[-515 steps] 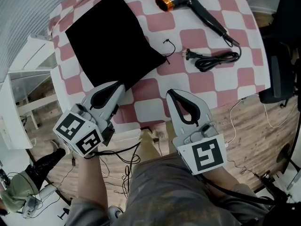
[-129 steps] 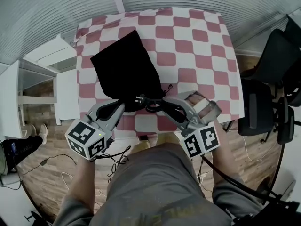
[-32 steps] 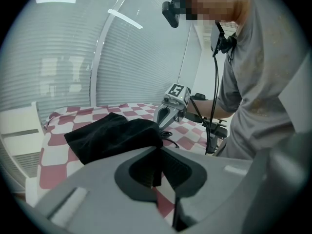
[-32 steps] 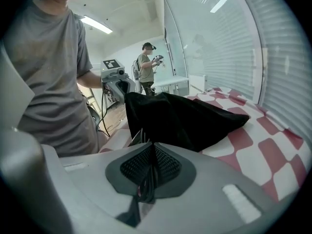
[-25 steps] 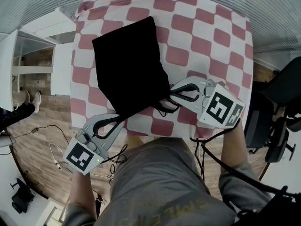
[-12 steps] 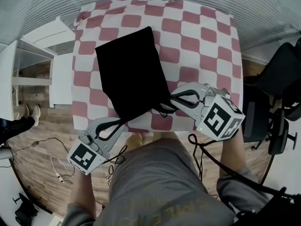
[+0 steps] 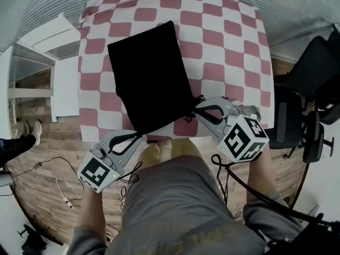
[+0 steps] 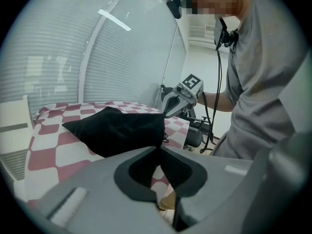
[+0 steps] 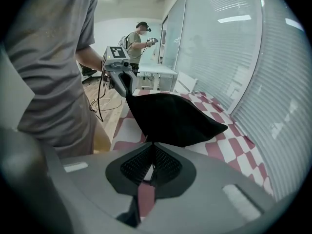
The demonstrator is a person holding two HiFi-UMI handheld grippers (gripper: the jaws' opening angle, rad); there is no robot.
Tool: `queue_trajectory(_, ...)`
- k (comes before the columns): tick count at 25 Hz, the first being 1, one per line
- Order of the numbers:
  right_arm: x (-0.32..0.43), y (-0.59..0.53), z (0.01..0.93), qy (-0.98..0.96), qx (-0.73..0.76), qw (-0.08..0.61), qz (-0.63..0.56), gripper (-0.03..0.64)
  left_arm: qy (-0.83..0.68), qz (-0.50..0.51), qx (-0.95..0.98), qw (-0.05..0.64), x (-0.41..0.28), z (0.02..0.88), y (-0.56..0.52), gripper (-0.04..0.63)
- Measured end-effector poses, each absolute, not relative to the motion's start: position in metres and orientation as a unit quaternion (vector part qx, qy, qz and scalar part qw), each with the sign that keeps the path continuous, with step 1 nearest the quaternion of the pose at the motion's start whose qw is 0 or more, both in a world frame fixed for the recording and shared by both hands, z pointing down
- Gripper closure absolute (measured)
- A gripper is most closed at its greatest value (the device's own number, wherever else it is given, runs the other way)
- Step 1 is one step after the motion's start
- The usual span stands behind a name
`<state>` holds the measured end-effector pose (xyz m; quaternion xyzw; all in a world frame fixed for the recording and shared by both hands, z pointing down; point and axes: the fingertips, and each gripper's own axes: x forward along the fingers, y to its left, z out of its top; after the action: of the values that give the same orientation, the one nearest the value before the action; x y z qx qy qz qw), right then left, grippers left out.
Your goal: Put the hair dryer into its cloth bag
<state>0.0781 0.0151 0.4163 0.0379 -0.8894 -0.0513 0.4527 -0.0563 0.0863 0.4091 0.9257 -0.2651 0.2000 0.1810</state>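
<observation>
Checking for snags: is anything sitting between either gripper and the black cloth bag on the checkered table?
Nothing visible does. The left gripper and right gripper are each shut on the near edge of the black cloth bag, which lies on the red-and-white checkered tablecloth. The hair dryer shows in no view.

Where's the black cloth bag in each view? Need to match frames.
Head view: cloth bag lies upper centre-left, slanting down to the right.
Left gripper view: cloth bag sits centre-left, its near corner just above the jaws.
Right gripper view: cloth bag sits at centre, its near edge just above the jaws.
Shared landmark: the red-and-white checked tablecloth under the bag shows in all three views.
</observation>
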Motion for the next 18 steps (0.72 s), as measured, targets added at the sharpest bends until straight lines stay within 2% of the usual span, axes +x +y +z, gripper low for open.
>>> queue_trajectory(18, 0.077, 0.030, 0.458, -0.857, 0.114, 0.498, -0.058, 0.581, -0.282, 0.213, 0.916, 0.192, -0.061, 0.455, 0.094, 0.571)
